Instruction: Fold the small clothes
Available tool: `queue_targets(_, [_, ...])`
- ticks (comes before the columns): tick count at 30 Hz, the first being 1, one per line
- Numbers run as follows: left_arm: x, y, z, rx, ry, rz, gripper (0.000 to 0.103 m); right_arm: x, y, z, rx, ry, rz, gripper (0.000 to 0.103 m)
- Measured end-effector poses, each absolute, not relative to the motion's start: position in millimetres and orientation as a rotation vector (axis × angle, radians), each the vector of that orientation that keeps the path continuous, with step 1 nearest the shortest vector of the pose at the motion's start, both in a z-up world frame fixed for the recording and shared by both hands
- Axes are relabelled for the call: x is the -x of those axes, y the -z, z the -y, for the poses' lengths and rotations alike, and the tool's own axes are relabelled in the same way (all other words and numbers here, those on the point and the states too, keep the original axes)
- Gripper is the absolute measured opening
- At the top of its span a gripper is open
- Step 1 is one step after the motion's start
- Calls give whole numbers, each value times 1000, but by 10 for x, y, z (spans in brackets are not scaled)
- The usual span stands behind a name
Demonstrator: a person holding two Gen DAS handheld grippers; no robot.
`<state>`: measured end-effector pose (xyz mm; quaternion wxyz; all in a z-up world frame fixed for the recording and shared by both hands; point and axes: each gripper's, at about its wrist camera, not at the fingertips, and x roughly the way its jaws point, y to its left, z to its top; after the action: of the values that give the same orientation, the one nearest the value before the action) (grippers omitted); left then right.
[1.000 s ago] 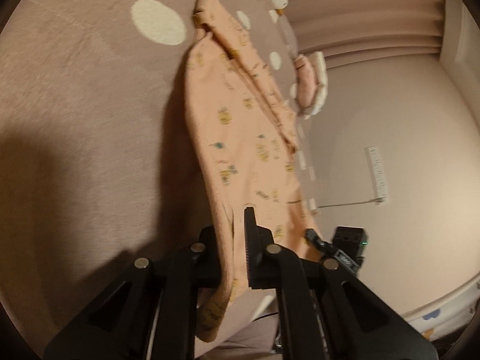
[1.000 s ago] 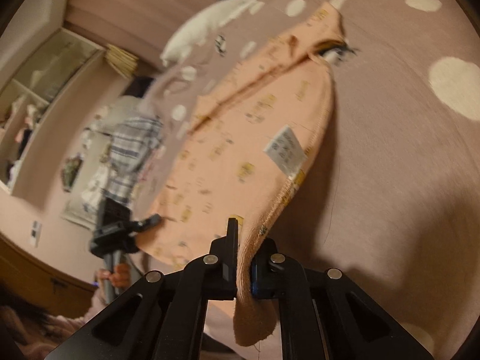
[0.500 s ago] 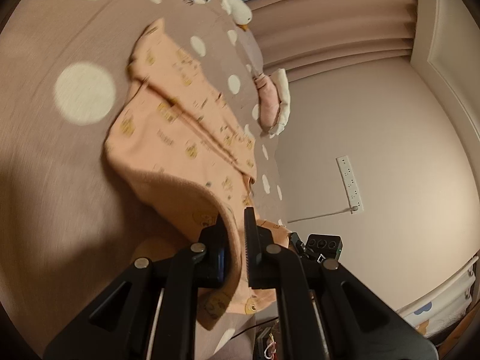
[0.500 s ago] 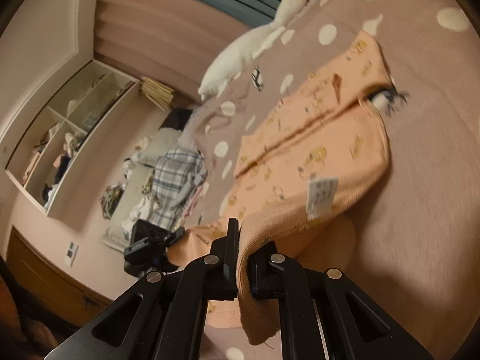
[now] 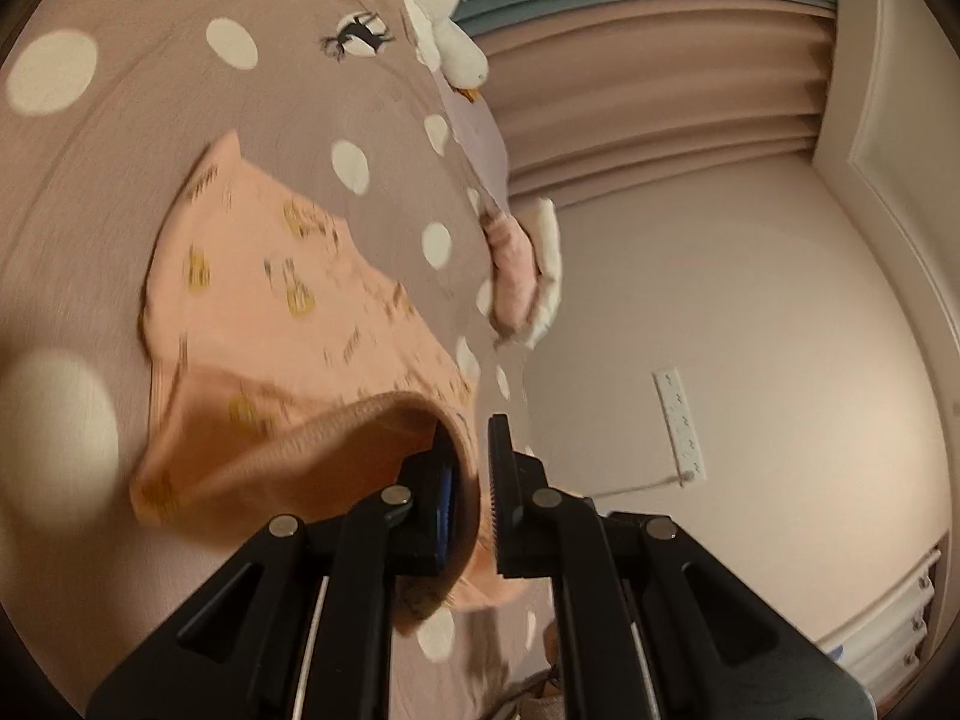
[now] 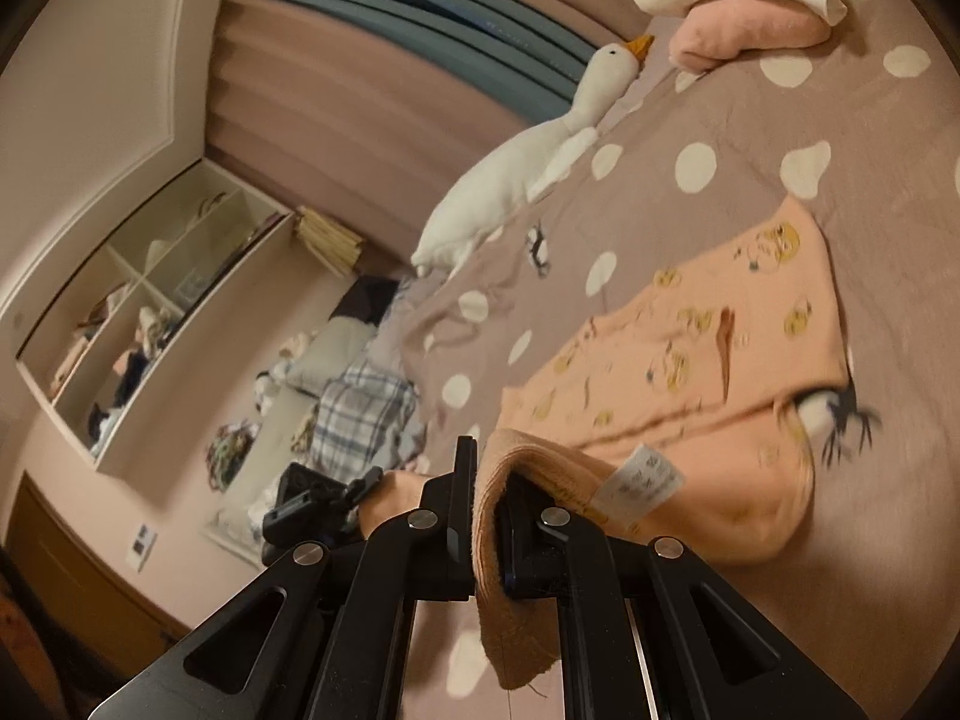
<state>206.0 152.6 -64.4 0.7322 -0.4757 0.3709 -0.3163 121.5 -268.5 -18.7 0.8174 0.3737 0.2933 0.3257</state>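
Observation:
A small peach garment (image 5: 282, 312) with yellow prints lies on the taupe polka-dot bedspread (image 5: 150, 138). Its near edge is lifted and curls back over the flat part. My left gripper (image 5: 474, 480) is shut on one corner of that edge. In the right wrist view the same garment (image 6: 708, 360) spreads to the right, a white care label (image 6: 642, 483) showing on the raised fold. My right gripper (image 6: 489, 498) is shut on the other corner, cloth hanging below the jaws. The left gripper (image 6: 312, 501) shows small at lower left, holding its end of the edge.
A white plush goose (image 6: 516, 168) lies on the bedspread (image 6: 690, 108) near its far side. Folded pink and white clothes (image 6: 750, 12) sit beyond the garment. A plaid cloth pile (image 6: 360, 414) and shelves (image 6: 150, 300) lie off to the left. Wall sockets (image 5: 678, 420) are on the wall.
Both grippers rose and carried the garment's near edge forward over the rest, so the stretched-out garment now lies shorter with a rolled fold near the jaws.

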Motion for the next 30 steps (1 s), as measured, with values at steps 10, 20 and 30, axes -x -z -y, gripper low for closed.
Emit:
queue_targets(10, [-2992,794,-1570,1030,537,-845,7,-2246,338,2916,-917,-511,-668,10])
queue_targets(20, [-3148,1099,-1574,935,474,-984,37,-2684,818,3020,-972,-346,-902,48])
queue_targets(30, [-2819,1129,-1240,896,630,-1107,53,-2294,450,3198,-833,-221,-748,49])
